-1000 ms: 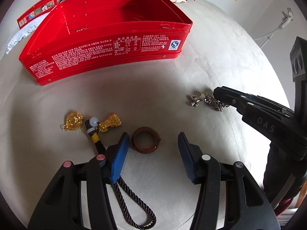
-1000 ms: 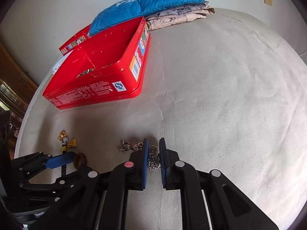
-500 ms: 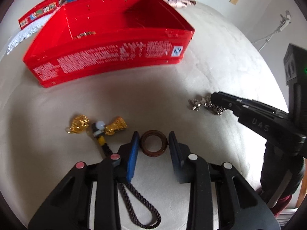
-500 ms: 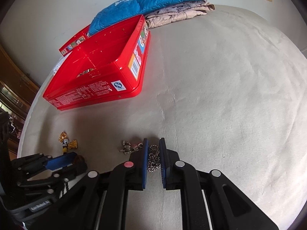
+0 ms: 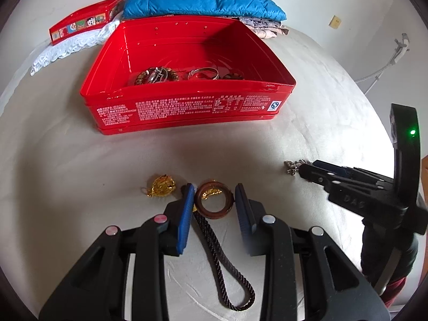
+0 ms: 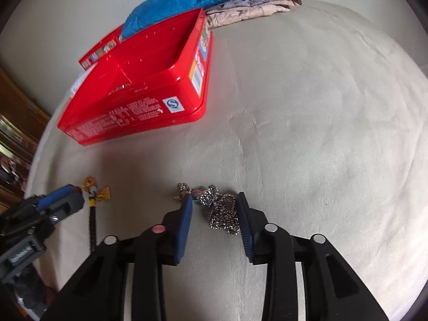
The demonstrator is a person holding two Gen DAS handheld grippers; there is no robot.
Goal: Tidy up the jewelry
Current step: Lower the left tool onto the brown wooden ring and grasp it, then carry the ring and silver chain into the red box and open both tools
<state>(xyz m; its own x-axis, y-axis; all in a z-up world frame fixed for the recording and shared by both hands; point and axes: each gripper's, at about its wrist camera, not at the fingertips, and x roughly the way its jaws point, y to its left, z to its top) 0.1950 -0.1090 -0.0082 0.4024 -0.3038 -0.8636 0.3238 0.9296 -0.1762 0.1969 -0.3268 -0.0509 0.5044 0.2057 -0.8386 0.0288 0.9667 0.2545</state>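
Left gripper (image 5: 214,200) clamped on the brown ring (image 5: 213,200), pads pressing its two sides, ring lifted clear of the gold charm (image 5: 161,186) and dark cord (image 5: 214,246) below. Red tin (image 5: 187,109) straight ahead beyond the fingertips, its long side running crosswise, jewelry already inside. Right gripper (image 6: 214,208) with jaws opening, silver chain (image 6: 222,214) heaped loose between them, unpressed. Left hand likely nearer the tin, so probably first to deliver.
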